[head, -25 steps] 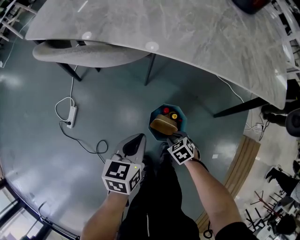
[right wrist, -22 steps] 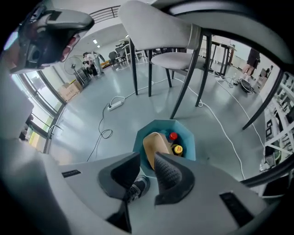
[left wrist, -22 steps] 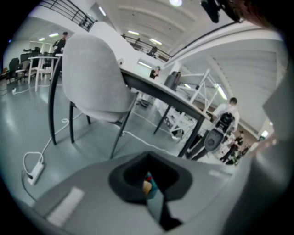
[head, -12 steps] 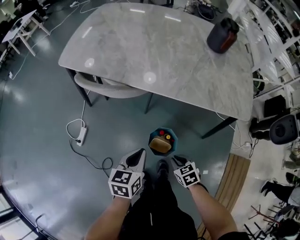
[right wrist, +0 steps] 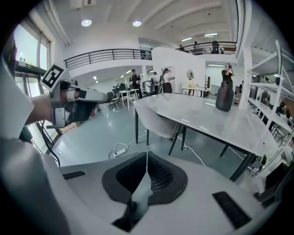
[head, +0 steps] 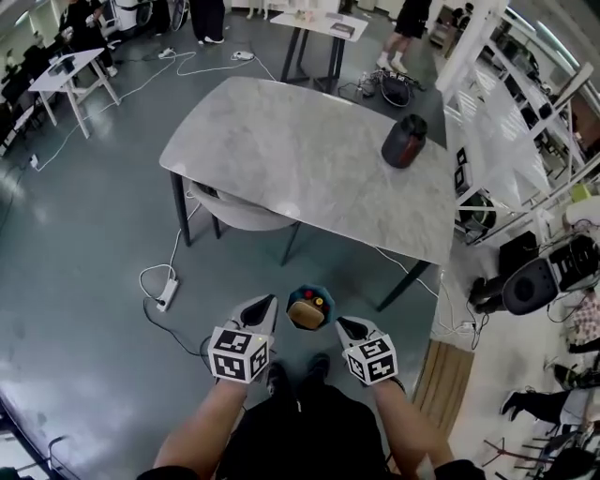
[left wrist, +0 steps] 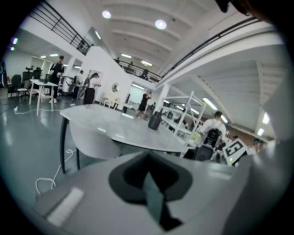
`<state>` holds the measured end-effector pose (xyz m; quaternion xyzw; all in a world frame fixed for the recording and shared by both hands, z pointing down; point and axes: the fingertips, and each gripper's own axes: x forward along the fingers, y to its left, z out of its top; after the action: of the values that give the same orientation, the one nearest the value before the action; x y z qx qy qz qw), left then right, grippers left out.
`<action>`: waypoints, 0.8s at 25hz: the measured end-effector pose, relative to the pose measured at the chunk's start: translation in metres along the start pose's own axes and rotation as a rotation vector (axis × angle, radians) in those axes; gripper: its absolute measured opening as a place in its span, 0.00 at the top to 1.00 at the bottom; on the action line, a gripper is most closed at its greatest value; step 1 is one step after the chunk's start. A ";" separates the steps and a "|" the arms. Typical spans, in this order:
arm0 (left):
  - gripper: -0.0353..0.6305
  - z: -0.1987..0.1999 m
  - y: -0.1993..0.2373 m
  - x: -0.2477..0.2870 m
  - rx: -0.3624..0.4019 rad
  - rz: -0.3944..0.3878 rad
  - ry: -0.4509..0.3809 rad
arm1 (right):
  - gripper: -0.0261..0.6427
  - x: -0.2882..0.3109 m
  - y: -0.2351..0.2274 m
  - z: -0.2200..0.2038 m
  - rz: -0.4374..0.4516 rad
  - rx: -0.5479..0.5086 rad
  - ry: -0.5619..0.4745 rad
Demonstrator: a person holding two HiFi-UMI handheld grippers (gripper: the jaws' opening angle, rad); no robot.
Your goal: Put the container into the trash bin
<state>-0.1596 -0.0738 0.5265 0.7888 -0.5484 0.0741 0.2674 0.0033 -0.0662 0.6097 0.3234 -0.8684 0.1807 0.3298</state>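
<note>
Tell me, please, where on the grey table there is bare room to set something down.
Nearly the whole grey table is bare, from its left end to the dark jug at the far right corner. The floor in front is busier: chair, power strip, trash bin.

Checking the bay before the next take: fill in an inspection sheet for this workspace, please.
Surface: grey floor; marble-topped table, mostly bare.
Job's things: tan container lies in the teal trash bin, with a red and a yellow item.
Clutter: dark jug on the table; chair tucked under it.
Grippers: left gripper shut, empty; right gripper closing, nothing between its jaws.
Cables: power strip with a looped white cord on the floor.
Surroundings: people by the far tables; shelving on the right.
</note>
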 end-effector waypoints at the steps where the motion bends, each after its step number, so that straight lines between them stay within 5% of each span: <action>1: 0.94 0.004 -0.004 -0.009 0.006 -0.003 -0.010 | 0.96 -0.009 0.004 0.006 -0.005 -0.002 -0.016; 12: 0.94 0.070 -0.067 -0.070 0.130 -0.011 -0.104 | 0.97 -0.094 0.027 0.059 0.025 -0.006 -0.199; 20: 0.94 0.087 -0.127 -0.080 0.175 0.025 -0.176 | 0.97 -0.172 0.015 0.053 0.081 -0.032 -0.295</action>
<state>-0.0912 -0.0193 0.3775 0.8058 -0.5708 0.0554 0.1473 0.0680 -0.0072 0.4518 0.3057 -0.9225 0.1305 0.1962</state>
